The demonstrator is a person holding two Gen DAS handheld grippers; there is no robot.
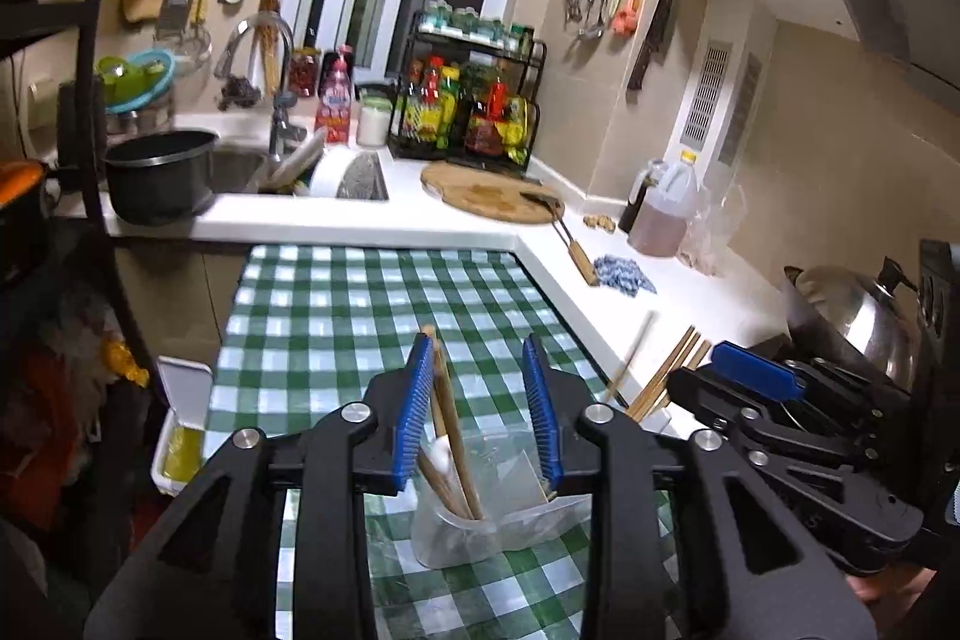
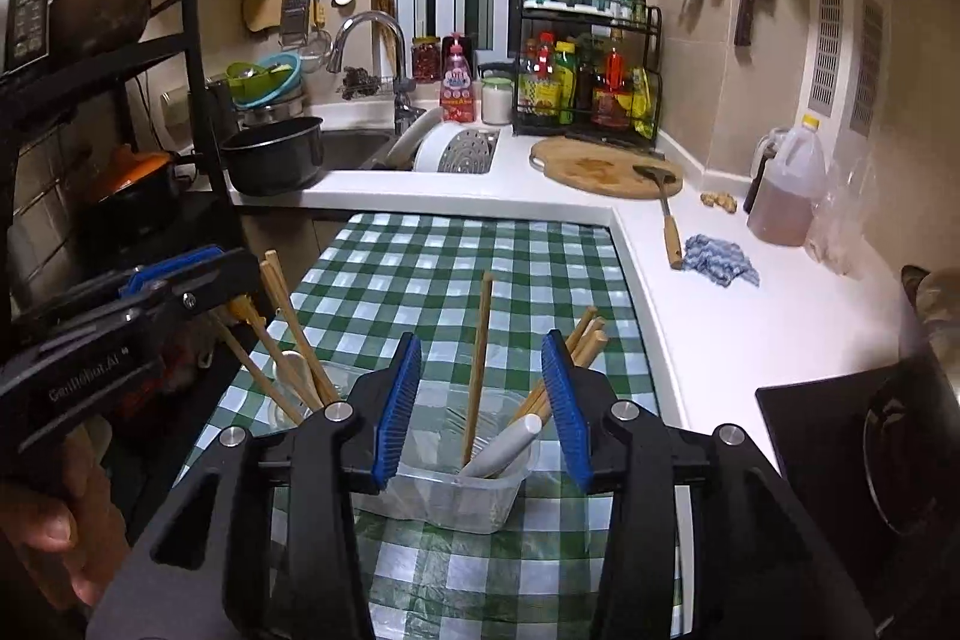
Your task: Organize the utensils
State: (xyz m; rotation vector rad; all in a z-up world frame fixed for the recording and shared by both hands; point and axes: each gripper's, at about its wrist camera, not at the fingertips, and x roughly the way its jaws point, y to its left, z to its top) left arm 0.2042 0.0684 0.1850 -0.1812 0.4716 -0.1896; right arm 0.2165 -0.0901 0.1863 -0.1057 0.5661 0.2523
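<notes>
Two clear plastic containers stand on the green checked tablecloth. The left container holds several wooden chopsticks and a white spoon. My left gripper is open just above it, its jaws on either side of the chopsticks without touching. The right container holds wooden chopsticks and a white spoon. My right gripper is open and empty above that container. The left container also shows in the right wrist view, under the left gripper.
A white counter wraps the back and right, with a wooden cutting board, a spatula, a blue cloth, an oil jug and a steel pot lid. A black pot sits by the sink.
</notes>
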